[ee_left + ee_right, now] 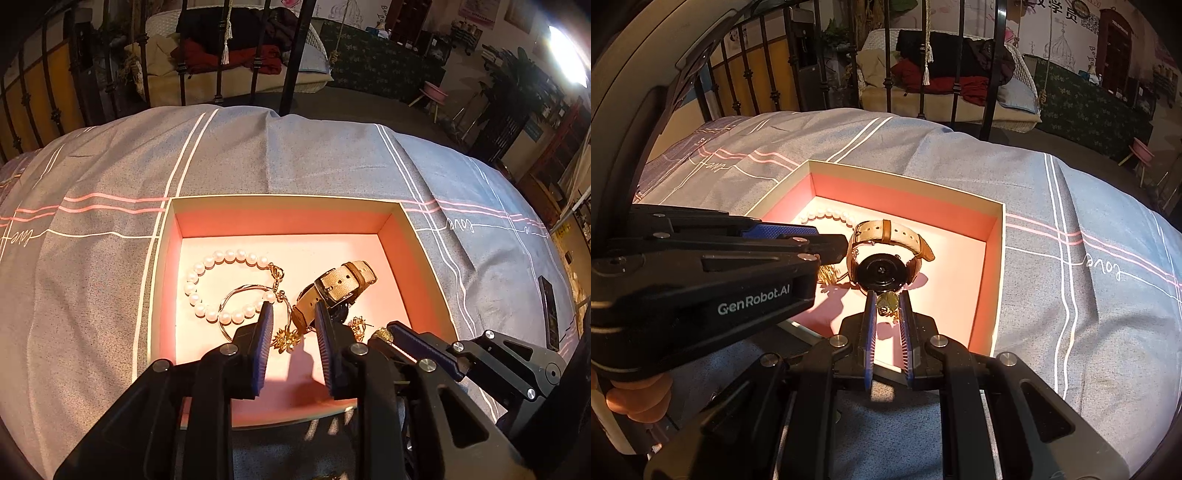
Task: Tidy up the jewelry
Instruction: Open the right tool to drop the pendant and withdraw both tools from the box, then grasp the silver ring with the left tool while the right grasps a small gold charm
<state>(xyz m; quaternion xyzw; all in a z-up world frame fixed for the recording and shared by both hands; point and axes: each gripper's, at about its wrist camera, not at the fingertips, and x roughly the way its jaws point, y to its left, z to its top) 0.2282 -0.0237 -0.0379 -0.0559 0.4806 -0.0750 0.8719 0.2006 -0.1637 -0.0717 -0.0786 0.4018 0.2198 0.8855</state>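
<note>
**Jewelry gathered in the pink-lined box, both grippers at its near edge**

A small gold, greenish-centred ornament is pinched between the narrowly set jaws of the right gripper, just above the box floor near the near-right corner. Directly beyond it, a watch with a tan leather strap stands on its edge, its dark round case back facing the right wrist camera and its buckled strap looping up behind. Just left of the watch lie gold leaf-shaped pieces, and another gold piece lies near the watch's base on the right. Farther left, a pearl bracelet lies in a loop with its gold clasp toward the watch; a thin gold bangle overlaps its near side.

All of these sit inside an open box with a cream rim and pink interior, resting on a grey bedspread with white and pink stripes.

The left gripper hangs over the near half of the box with its jaws spread and nothing between them, its tips over the bangle and the watch strap. A dark flat rectangular object lies on the bedspread at far right. Black metal bed rails stand beyond the bed.
</note>
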